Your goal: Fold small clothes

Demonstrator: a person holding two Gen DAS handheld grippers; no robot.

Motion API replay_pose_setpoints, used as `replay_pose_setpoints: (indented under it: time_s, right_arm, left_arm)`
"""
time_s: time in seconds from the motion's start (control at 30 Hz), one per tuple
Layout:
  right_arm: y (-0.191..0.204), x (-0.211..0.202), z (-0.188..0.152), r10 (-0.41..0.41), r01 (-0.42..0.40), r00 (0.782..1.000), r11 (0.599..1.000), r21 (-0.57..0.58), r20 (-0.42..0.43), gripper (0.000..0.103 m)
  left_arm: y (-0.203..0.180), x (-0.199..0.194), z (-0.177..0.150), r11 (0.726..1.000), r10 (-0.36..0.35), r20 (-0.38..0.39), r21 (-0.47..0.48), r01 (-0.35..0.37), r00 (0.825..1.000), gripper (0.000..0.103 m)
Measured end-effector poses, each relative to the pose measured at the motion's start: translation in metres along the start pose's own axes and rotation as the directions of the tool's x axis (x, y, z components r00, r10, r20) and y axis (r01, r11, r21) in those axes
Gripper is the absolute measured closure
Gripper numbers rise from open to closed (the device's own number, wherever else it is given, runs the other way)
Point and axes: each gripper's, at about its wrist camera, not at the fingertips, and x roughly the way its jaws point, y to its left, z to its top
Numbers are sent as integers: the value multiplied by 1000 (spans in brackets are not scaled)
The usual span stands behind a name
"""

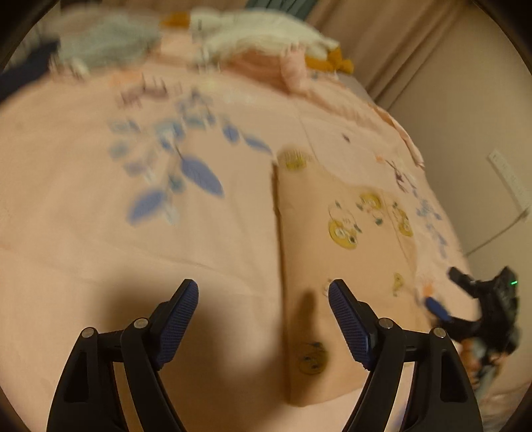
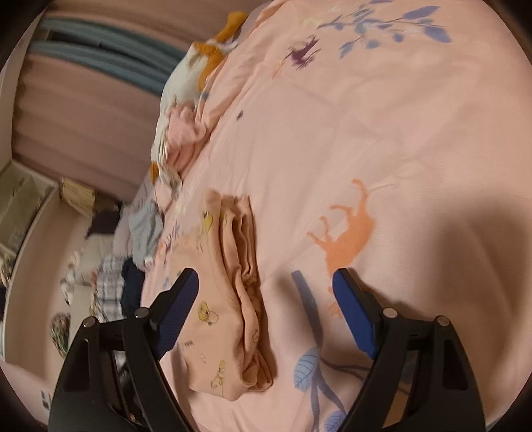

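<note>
Hand-held gripper over soft folded garment

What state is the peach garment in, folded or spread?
Folded. The garment lies on the bedspread as a compact bundle, stacked layer edges showing along one side. Both grippers are open, off it.

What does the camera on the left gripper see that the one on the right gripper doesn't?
Only the left view shows the right gripper, off at its right edge. Only the right view shows the garment's layered folded edge and clothes on the floor. Both show the folded peach garment on the pink bedspread, each view's own open fingers, left gripper, and the plush toy.
</note>
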Motion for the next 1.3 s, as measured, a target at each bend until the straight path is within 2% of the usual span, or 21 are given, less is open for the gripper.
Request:
replay_pose_setpoints:
  time_s: [0.1,0.2,0.4,0.5,0.53,0.6,0.67,0.8,0.83,0.9,0.93,1.0,1.07,1.17,1.2,1.23,1.27,1.3]
  right_arm:
    - [7,9,8,-3,2,999,1000,-27,-33,18]
    - [8,23,14,-8,7,998,1000,-8,-54,17]
    - [28,55,20,-10,4,991,999,-39,-134,15]
    - [35,70,25,-58,49,987,997,-61,-150,15]
    - [34,74,27,-66,58,985,997,-60,-157,15]
    - [33,83,31,-85,75,979,995,-60,-184,15]
    - [33,88,35,-101,91,974,994,-55,-204,15]
    - [31,94,40,-69,70,972,998,-5,-224,15]
    - [31,92,39,-51,53,974,999,4,-219,15]
    - [29,94,34,14,-10,973,1000,17,-232,16]
    - [30,96,32,33,-29,970,999,23,-242,18]
    - [34,100,27,36,-33,964,999,15,-263,22]
    - [45,107,26,-7,-4,958,999,-37,-287,22]
    - [50,110,22,-29,6,957,997,-79,-290,26]
    - [50,111,22,-32,6,956,996,-90,-290,32]
    - [49,111,22,-50,19,957,994,-107,-286,41]
    - [49,110,21,-68,33,957,991,-126,-284,46]
    - [49,109,19,-78,35,955,988,-153,-285,55]
  left_arm:
    - [0,5,6,998,-56,-31,-23,55,998,23]
    - [-4,6,10,999,-40,-8,12,40,999,20]
    - [-9,25,17,996,-14,-36,93,18,999,14]
    - [-16,33,17,987,-77,-81,132,88,994,11]
    - [-17,37,16,982,-128,-117,127,143,985,11]
    - [-18,42,15,961,-251,-185,72,267,950,11]
    - [-16,50,17,929,-362,-237,-11,370,902,7]
    - [-8,57,23,895,-446,-242,-91,438,862,5]
    - [-5,57,24,881,-473,-239,-113,460,848,5]
    - [-3,58,26,865,-501,-240,-132,484,831,5]
    - [-2,59,27,863,-505,-236,-139,485,830,6]
    - [-6,61,28,874,-486,-238,-124,470,841,10]
    - [-16,60,25,899,-433,-251,-46,436,866,15]
    - [-22,59,19,919,-375,-238,28,393,896,27]
    - [-22,59,18,927,-357,-234,32,374,904,35]
    - [-21,60,19,929,-353,-234,23,368,906,40]
    - [-18,60,19,929,-358,-235,9,370,904,42]
    - [-17,61,20,925,-368,-243,2,380,898,47]
